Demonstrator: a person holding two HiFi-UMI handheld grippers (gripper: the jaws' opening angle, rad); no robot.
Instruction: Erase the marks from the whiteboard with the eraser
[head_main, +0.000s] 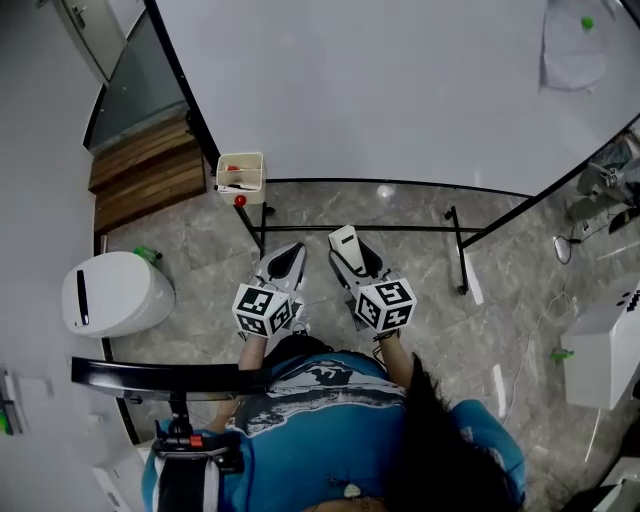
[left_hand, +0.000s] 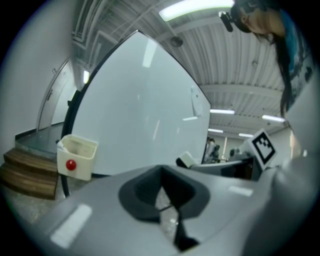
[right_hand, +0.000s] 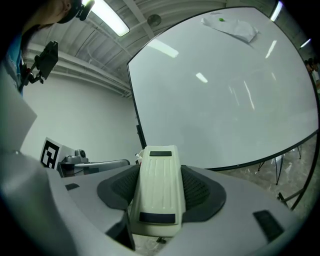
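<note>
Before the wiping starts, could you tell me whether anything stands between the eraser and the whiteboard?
Nothing visible does: the eraser, clamped in the right tongs, faces the whiteboard with only open air between.

The floor (head_main: 520, 330) is grey, marbled stone with a polished sheen. A black stand (head_main: 360, 228) rests on it on thin bars and feet and carries the whiteboard (head_main: 400, 90) above. To the left, wooden steps (head_main: 145, 170) sit on the floor against the wall. Nearer, a white rounded bin (head_main: 112, 292) stands on it, with a small green object (head_main: 148, 254) just beside it. At the right a white cabinet (head_main: 605, 350) stands on the floor, a thin cable (head_main: 565, 245) trails near it, and what may be a green scrap (head_main: 560, 354) lies close by.
</note>
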